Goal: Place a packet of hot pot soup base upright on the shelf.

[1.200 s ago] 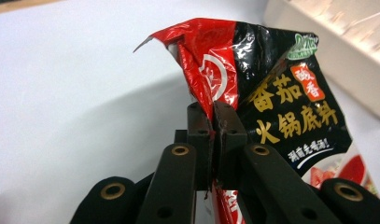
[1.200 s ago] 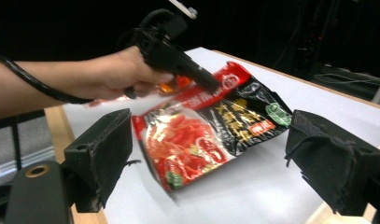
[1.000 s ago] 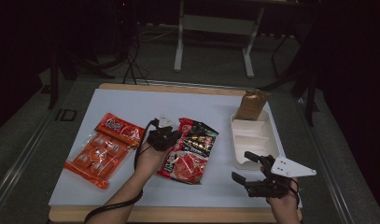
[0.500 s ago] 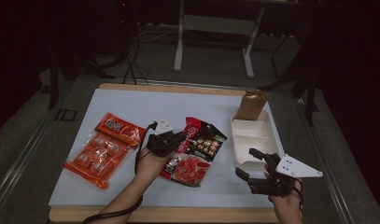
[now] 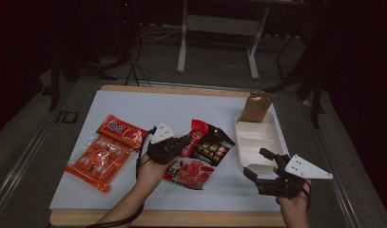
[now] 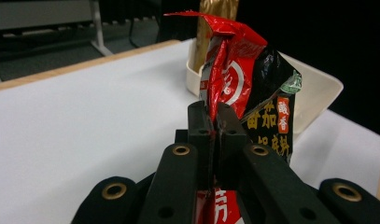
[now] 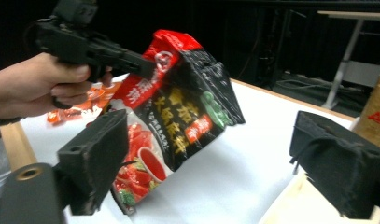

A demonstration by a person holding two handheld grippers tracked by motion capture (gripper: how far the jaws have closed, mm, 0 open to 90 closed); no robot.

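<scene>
A red and black snack packet [image 5: 203,152] lies mid-table with its upper edge lifted. My left gripper [image 5: 186,141] is shut on that edge; in the left gripper view the jaws [image 6: 214,116] pinch the foil and the packet [image 6: 253,93] rises beyond them. My right gripper [image 5: 257,164] hovers by the front of the white tray [image 5: 238,142]. Its jaws have just been opening and stand wide with nothing between them. In the right gripper view the packet [image 7: 187,116] hangs tilted from the left gripper [image 7: 145,67], farther off than my own pads [image 7: 103,154].
An orange packet of small sweets [image 5: 103,152] lies at the left of the white board. A brown bag [image 5: 256,107] stands upright in the tray's far end. The board's wooden front edge [image 5: 181,218] runs just behind both hands.
The left gripper has moved right and up, and the packet's pinched edge has come up off the table with it. The right gripper's jaws stand wider.
</scene>
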